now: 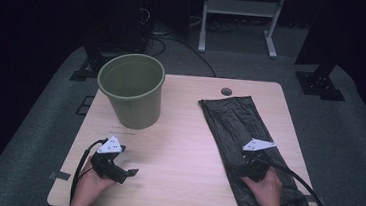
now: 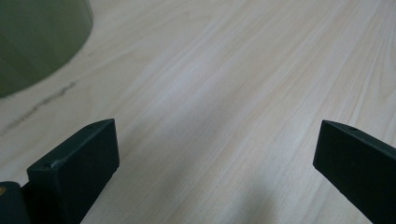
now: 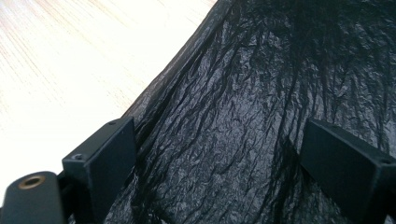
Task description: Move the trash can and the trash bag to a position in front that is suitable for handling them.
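A green plastic bucket stands upright and empty at the back left of the light wooden table. A crumpled black plastic bag lies flat along the right side. My left gripper rests low near the front left, open over bare wood, with the bucket's wall off to its upper left. My right gripper sits over the near part of the bag, jaws wide apart just above the black film, nothing pinched between them.
A small round grey cap sits in the tabletop near the back edge, beside the bag's far end. Behind the table are a white frame's legs and dark stands on grey carpet. Bare wood lies between bucket and bag.
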Tool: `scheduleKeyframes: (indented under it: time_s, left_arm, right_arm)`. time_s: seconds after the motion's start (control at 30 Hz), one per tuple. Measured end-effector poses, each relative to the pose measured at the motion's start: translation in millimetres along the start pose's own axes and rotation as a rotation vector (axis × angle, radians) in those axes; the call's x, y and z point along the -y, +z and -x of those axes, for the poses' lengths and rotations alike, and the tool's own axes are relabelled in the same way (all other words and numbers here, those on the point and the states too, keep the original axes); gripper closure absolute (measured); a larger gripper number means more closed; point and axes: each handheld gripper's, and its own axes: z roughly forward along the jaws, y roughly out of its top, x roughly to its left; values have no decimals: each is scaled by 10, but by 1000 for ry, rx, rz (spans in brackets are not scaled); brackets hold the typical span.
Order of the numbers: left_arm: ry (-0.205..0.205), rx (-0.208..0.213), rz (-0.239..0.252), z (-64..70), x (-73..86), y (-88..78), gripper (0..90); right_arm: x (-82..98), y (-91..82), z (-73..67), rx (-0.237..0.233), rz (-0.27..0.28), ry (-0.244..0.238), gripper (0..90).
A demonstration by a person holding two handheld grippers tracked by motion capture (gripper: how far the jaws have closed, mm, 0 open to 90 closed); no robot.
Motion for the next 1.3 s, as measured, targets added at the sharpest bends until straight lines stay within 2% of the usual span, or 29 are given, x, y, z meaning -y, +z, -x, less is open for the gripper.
scheduleKeyframes:
  time_s: [0.07, 0.3, 0.57, 0.7, 0.9, 1.07, 1.3]
  left_arm:
    - [-4, 6, 10, -3, -50, -45, 0]
    - [-18, -12, -6, -4, -181, -138, 0]
    - [-8, -31, -3, -10, -381, -230, 0]
    - [-6, -44, 3, -55, -500, -328, 0]
    - [-31, -49, 24, -118, -661, -485, 0]
    - [-23, -67, 34, -179, -838, -636, 0]
    - [-37, -88, 63, -264, -1030, -816, 0]
  right_arm:
    - [0, 0, 0, 0, 0, 0, 95]
    - [0, 0, 0, 0, 0, 0, 95]
    - [0, 0, 0, 0, 0, 0, 95]
    - [0, 0, 0, 0, 0, 1, 95]
    - [0, 0, 0, 0, 0, 1, 95]
    - [0, 0, 0, 0, 0, 1, 96]
    - [0, 0, 0, -1, 0, 1, 96]
